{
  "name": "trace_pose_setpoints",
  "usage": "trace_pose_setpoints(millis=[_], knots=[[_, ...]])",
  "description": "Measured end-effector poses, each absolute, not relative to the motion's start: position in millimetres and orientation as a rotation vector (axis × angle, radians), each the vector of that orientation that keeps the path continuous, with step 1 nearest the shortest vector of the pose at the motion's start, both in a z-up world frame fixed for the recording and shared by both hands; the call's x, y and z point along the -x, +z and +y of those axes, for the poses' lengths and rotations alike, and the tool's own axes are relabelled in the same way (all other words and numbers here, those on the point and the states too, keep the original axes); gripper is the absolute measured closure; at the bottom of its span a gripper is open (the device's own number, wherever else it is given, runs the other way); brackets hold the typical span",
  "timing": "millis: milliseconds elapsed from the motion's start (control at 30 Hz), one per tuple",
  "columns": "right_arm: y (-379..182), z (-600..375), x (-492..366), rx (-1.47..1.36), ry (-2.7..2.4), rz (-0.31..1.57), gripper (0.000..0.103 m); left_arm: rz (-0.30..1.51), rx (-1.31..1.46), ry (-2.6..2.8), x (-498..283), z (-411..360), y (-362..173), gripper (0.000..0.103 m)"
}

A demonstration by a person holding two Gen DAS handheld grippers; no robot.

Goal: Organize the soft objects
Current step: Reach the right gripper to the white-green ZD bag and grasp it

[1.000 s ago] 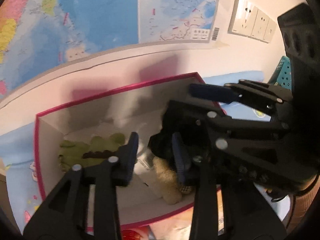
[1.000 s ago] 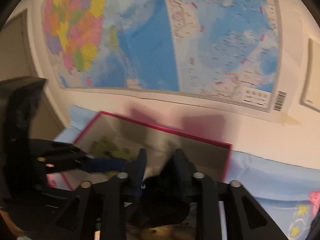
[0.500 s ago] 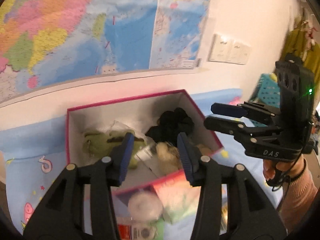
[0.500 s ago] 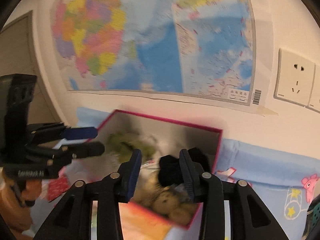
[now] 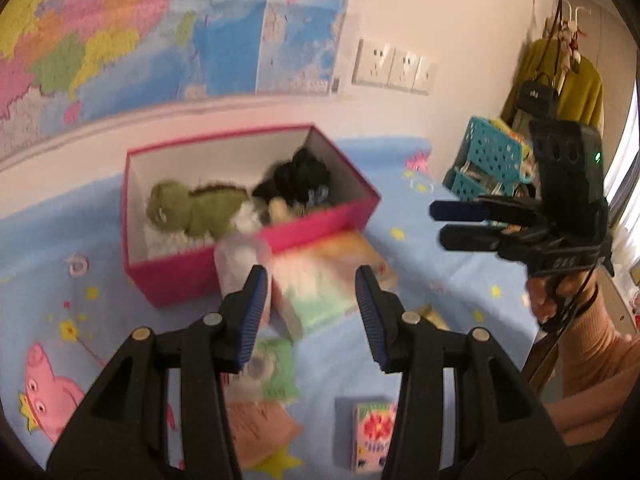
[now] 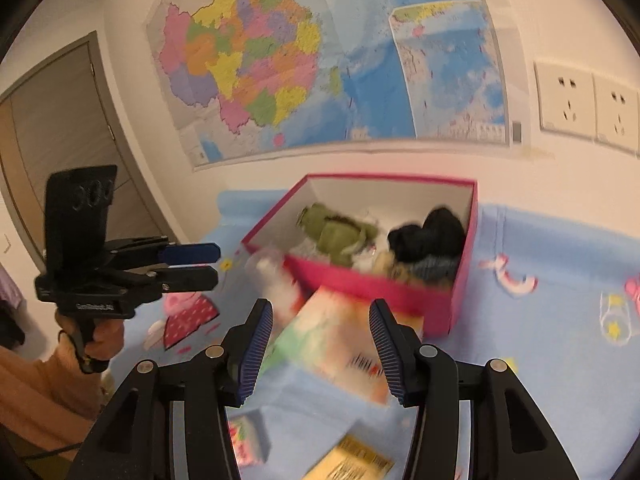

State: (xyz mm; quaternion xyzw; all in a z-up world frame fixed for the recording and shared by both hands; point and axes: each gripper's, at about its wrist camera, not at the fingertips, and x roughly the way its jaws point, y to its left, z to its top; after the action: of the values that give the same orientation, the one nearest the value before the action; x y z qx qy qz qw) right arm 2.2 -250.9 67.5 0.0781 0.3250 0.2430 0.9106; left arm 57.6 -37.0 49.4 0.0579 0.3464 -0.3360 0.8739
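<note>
A pink box [image 5: 320, 226] sits on the blue cartoon sheet against the wall. Inside it lie a green plush toy [image 5: 192, 208], a black soft bundle [image 5: 296, 178] and some pale fluffy items. My left gripper [image 5: 310, 280] hovers short of the box, open, with nothing between its blue pads. The right gripper [image 6: 320, 312] is also back from the box [image 6: 360, 286]; its jaws are opening and hold nothing. From the right wrist, the green plush [image 6: 336, 232] and black bundle [image 6: 432, 232] rest in the box. Each gripper shows in the other's view: right [image 5: 440, 224], left [image 6: 215, 265].
A colourful flat packet [image 5: 320, 280] and a clear jar [image 5: 240, 260] lie just in front of the box. Small cards and a flowered box [image 5: 372, 436] lie nearer me. A teal basket [image 5: 488, 160] stands at the right. A map and sockets cover the wall.
Both grippers have drawn back from the box and their jaws stand wider. The black bundle that was between the right fingers now lies in the box.
</note>
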Motion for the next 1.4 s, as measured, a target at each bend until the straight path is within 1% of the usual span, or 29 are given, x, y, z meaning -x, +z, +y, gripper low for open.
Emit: trace_pose_setpoints(millis=[333,633,867,1100,1233,1400], knots=[[22,-223,19,-0.195,0.568,0.781,0.052,0.817,-0.13,-0.649,-29,-19,2,0.055],[-25,-177,0,-0.273,0.659,0.911,0.052,0.933,-0.1,-0.492,-40,13,-39,0.055],[-45,-155,-27,-0.357,0.645,0.961,0.052,0.957,-0.068,-0.471,-68,29,-51,0.055],[-59,-138,-38,-0.361,0.598,1.002,0.052,1.023,-0.06,-0.521,-92,28,-68,0.055],[-61,-139,-41,-0.38,0.583,0.992,0.052,1.036,-0.045,-0.566,-96,30,-70,0.048],[-63,-143,-42,-0.435,0.576,0.979,0.051,1.064,-0.033,-0.646,-94,25,-73,0.048]])
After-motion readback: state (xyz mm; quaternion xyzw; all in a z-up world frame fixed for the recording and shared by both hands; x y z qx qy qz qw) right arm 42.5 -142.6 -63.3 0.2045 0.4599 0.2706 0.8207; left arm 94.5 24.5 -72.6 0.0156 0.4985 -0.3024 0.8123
